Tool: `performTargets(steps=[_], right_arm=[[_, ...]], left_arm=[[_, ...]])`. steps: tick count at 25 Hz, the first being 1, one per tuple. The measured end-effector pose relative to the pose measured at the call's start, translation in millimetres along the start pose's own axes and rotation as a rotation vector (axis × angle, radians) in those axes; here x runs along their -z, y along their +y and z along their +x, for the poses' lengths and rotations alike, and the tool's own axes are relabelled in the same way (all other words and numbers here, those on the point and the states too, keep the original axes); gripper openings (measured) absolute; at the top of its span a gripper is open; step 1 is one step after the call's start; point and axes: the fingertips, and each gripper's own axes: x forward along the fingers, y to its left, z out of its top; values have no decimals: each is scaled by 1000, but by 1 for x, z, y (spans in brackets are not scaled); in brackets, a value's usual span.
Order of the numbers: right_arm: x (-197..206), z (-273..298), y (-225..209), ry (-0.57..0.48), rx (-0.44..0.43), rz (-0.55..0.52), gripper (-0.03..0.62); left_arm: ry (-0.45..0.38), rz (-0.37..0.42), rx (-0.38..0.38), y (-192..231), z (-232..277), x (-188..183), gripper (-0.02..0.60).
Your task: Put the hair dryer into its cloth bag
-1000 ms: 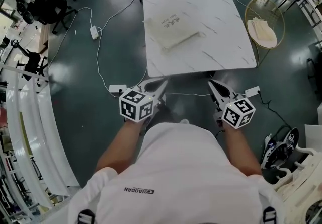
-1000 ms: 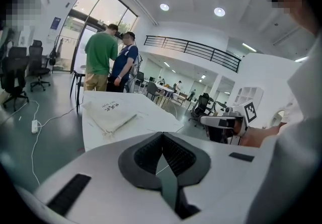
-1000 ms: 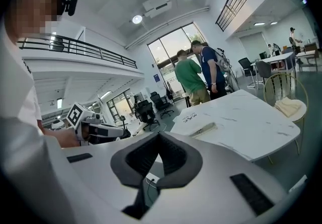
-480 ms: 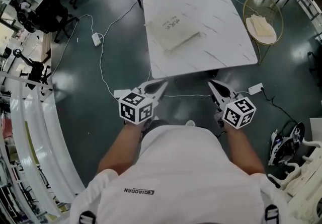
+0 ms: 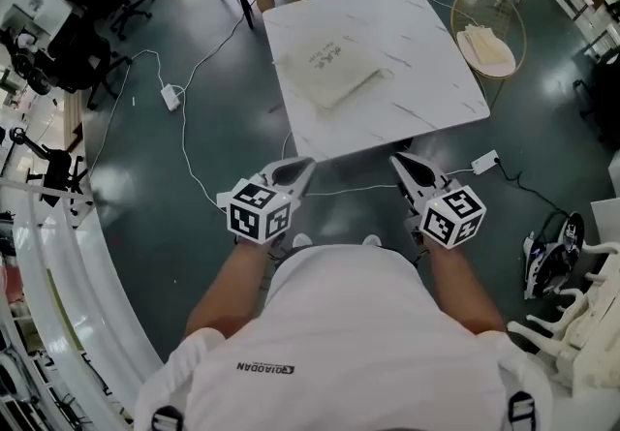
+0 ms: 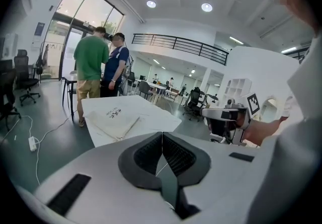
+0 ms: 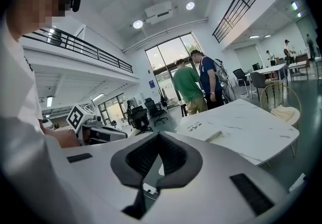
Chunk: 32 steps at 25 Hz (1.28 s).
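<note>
Illumination is bright and even, supplied by recessed ceiling lights (image 6: pixel 207 7) and tall windows (image 6: pixel 85 26), which blow out to white. The desk (image 5: pixel 417 42) reads near-white, its veining still visible. All views show strong fisheye curvature; both gripper views have black vignetted corners.

A large open office or lab: black swivel chairs (image 5: pixel 87 44), a railed mezzanine (image 6: pixel 176 45), tall glass doors (image 6: pixel 70 19), a corded power strip (image 5: pixel 171 96) on the grey floor (image 5: pixel 179 255).

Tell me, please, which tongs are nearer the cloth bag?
Left, slightly. Both are short of the table; the left tongs are nearly in line with the cloth bag, the right tongs further to its right.
</note>
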Motion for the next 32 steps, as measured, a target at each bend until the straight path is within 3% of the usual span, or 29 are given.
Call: performTargets(steps=[20,32], right_arm=[[11,13,25,17,109,27,21],[14,13,25,20,91,23,21]], left_arm=[[5,38,108,15,-15,-4,29],[10,51,107,12,-12,-5,29]])
